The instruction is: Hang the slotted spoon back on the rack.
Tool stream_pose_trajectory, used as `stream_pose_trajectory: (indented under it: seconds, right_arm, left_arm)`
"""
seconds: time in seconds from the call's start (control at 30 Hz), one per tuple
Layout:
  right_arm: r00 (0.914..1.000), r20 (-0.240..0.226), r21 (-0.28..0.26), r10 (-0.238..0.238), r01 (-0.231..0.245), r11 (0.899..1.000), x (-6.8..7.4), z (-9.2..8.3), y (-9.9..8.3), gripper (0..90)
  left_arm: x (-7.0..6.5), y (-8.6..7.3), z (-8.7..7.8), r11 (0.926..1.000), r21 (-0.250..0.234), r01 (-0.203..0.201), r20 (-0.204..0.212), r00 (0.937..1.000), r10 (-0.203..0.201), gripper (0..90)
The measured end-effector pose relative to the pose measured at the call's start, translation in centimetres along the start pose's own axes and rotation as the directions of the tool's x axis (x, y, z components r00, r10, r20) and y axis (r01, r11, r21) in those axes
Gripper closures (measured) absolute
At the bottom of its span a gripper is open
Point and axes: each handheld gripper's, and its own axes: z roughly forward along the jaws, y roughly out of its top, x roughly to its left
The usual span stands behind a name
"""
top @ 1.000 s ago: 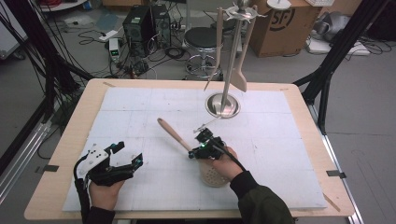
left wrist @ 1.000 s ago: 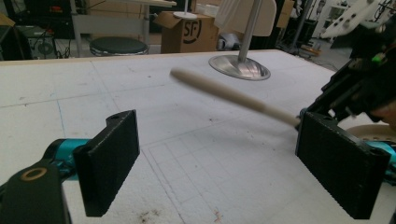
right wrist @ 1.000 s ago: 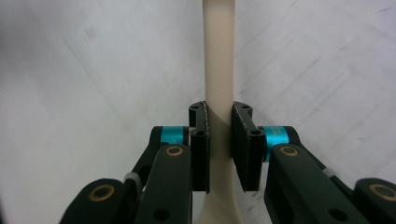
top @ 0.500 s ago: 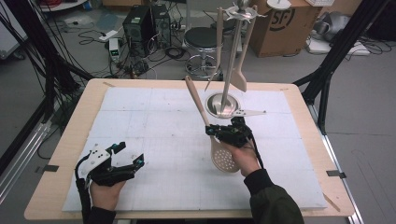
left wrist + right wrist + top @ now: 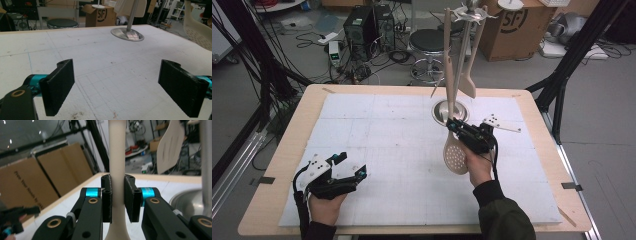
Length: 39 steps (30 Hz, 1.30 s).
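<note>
— Nearest the table's front edge, what is the left gripper [image 5: 343,169] doing?

— Resting low over the white gridded foam mat [image 5: 402,150], its jaws spread wide with nothing between them (it sits where it sat a second ago).

— And the right gripper [image 5: 453,126]?

— Its jaws are clamped on the handle of the cream plastic slotted spoon [image 5: 455,152]. A second ago that spoon lay nearly flat at mid-mat; now it stands almost upright, perforated bowl hanging down, handle rising toward the tall steel utensil stand [image 5: 451,111].

— What does that tell you?

— I judge it is about to be hung on the stand's top hooks, so the handle end must climb further.

— Room to move?

— Tight beyond the hand: a cream spatula [image 5: 468,80] already hangs there, just beside the pole. Open mat lies left and right, and the table's wooden border [image 5: 532,110] is well clear.
</note>
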Motion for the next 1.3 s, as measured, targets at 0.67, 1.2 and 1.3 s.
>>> stream_pose_trajectory:
  seconds: [0.67, 1.2, 1.3]
  right_arm:
    - [0.996, 0.089, -0.217, 0.0, 0.019, 0.976, -1.3, -0.9, 1.2, 78.7]
    - [0.9898, 0.141, -0.252, -0.018, 0.054, 0.966, -1.6, -0.3, 4.6, 78.8]
    - [0.9897, 0.142, -0.245, -0.022, 0.057, 0.968, -1.7, -0.1, 5.0, 78.7]
  left_arm:
    - [-0.1, -0.1, 0.2, 1.0, 0.008, 0.0, 0.007, 1.0, 0.0, 14.2]
    - [0.0, -0.2, 0.2, 1.0, 0.009, 0.003, 0.002, 1.0, -0.003, 14.2]
    - [0.0, -0.2, 0.2, 0.9999, 0.01, 0.002, 0.002, 1.0, -0.002, 14.2]
